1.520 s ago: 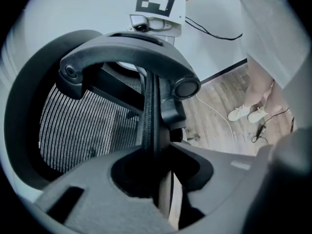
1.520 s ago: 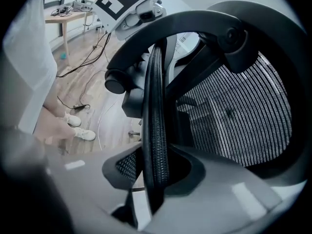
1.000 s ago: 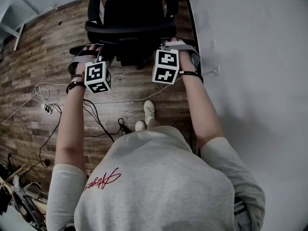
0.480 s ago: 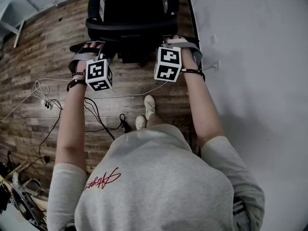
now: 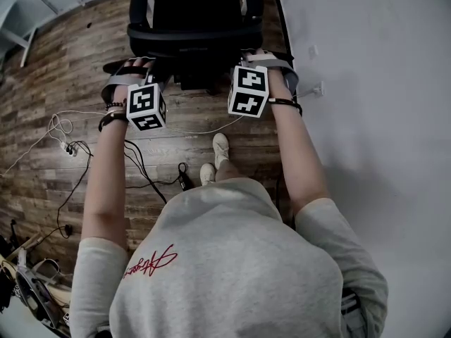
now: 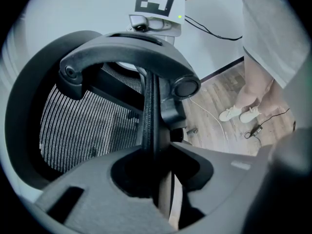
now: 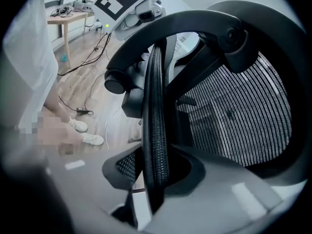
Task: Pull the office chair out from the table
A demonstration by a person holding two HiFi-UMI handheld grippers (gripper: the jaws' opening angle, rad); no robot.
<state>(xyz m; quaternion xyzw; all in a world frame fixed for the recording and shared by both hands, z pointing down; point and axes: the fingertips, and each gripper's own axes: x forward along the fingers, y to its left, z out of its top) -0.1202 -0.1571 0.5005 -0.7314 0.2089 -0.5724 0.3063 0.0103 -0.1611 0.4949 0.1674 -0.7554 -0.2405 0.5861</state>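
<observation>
the office chair (image 5: 190,20) fills the far middle of the floor, its backrest turned toward the person. right of it a white wall (image 5: 366,83) stands close, with a socket (image 5: 317,89) on it, leaving only a narrow strip of floor on that side. left of the chair the wooden floor (image 5: 49,76) lies wide and open. nearer, loose cables (image 5: 62,129) trail over the left boards, and one thin cable crosses behind the chair. the person's shoes (image 5: 220,148) stand just behind it. clutter (image 5: 28,287) crowds the near left corner.
</observation>
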